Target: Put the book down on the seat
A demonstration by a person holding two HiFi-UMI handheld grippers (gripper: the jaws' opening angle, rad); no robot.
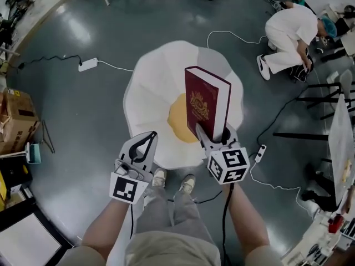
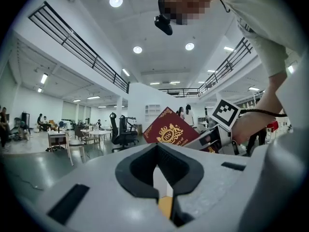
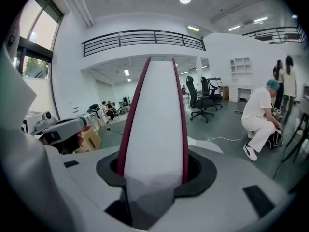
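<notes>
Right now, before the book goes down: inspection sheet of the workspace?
Surface: egg-shaped seat, white with a yellow centre, on the grey floor; nothing seen lying on it.
Job's things: maroon book, upright over the seat, not yet laid down.
Clutter: cardboard box at the left edge of the floor.
Grippers: right gripper shut on the book's lower end; left gripper shut, nothing between its jaws, over the seat's near edge.
Cables: white power strip with its lead beyond the seat; black cable to the right.
Surroundings: person in white crouching at far right.
</notes>
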